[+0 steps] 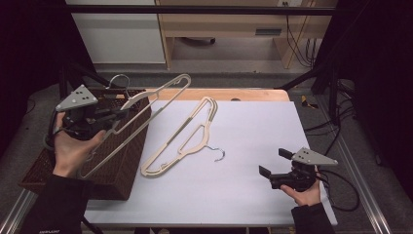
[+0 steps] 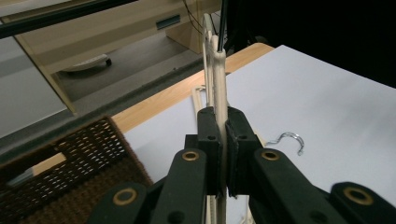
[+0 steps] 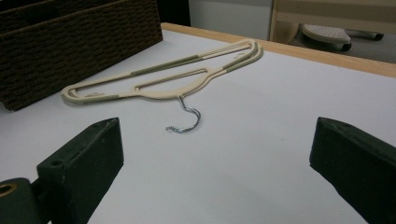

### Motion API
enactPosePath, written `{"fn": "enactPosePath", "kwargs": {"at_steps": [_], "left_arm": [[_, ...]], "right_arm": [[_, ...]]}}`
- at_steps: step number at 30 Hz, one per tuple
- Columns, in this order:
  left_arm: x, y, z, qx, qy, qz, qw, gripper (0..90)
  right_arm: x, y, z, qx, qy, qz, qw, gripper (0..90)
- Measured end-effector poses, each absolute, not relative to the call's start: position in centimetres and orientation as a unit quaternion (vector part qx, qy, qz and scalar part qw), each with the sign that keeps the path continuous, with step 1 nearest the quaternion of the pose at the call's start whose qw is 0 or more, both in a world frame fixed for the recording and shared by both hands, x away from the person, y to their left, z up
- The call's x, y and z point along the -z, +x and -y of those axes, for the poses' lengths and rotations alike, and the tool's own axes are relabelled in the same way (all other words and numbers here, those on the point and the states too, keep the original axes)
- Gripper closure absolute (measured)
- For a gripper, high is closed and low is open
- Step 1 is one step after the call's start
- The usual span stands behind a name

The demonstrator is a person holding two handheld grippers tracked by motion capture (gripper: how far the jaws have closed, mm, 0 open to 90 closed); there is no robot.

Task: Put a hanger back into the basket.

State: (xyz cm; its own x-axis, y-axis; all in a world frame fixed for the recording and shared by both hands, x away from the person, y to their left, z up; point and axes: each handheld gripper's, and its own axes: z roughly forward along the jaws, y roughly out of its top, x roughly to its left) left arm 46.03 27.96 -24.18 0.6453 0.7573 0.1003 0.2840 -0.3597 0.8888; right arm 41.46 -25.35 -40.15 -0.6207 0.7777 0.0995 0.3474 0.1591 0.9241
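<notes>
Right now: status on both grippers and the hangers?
Left gripper shut on raised hanger, over wicker basket. Right gripper open, empty, low over the white sheet. Hangers on the sheet lie flat, untouched. Nothing between the right gripper and them.

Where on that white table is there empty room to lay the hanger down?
The right half of the white sheet is bare, from the hangers on the table across to the open right gripper. The near strip along the front edge is free too. The left is crowded: the wicker basket sits under the held hanger.

Wooden desk (image 1: 234, 24), dangling cables (image 1: 299, 46), grey floor (image 1: 229, 51)
</notes>
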Motion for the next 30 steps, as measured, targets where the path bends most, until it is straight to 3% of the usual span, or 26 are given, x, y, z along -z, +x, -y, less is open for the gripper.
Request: {"fn": "enactPosePath", "kwargs": {"at_steps": [21,30], "left_arm": [[27.3,49.1,-37.8,-0.276,0.759,-0.4,0.434,86.2],[29.2,49.4,-40.0,-0.272,0.764,-0.415,0.413,86.2]], "right_arm": [[40.3,41.6,25.2,-0.518,0.382,-0.737,0.205,2.6],[40.4,41.7,25.2,-0.517,0.383,-0.738,0.206,2.6]]}}
